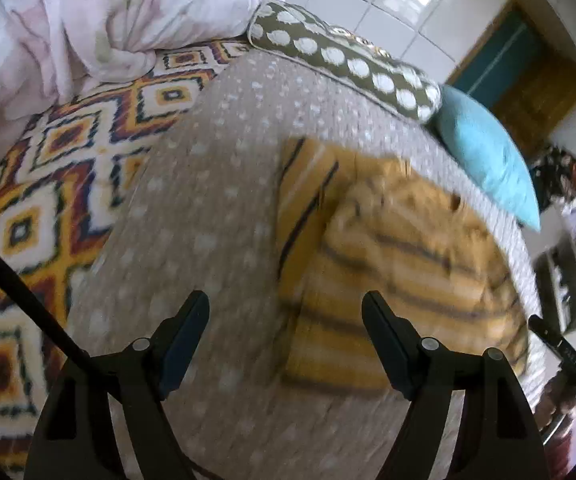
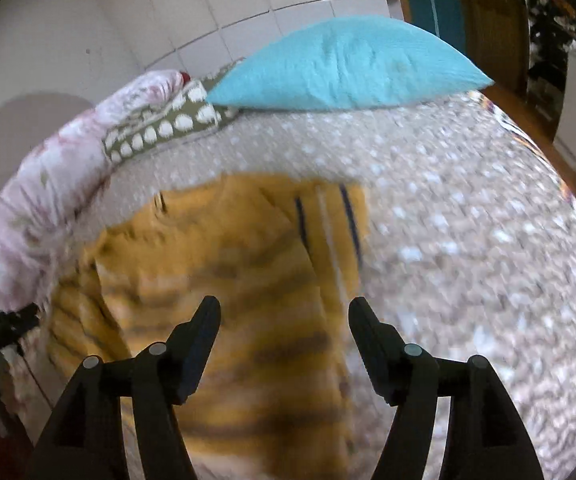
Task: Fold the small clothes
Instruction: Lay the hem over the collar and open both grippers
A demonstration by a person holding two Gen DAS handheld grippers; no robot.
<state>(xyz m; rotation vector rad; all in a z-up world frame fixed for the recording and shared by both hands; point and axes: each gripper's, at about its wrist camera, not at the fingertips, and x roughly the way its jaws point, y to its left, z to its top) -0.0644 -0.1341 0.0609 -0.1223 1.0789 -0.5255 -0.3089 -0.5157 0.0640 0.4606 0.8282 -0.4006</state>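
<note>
Both tongs, left [image 1: 286,312] and right [image 2: 284,318], gape wide and empty above the yellow striped garment [image 1: 388,272], which lies flat on the bed's dotted beige cover [image 1: 208,184] near the turquoise pillow [image 2: 344,66], likely released to rest between folds.

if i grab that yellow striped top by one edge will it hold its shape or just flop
The yellow striped top will probably flop: it lies in soft, wrinkled folds on the dotted bedspread. It looks thin, so likely light. Its folded layers may slide apart if lifted by one edge. Both claws are open, holding nothing.
</note>
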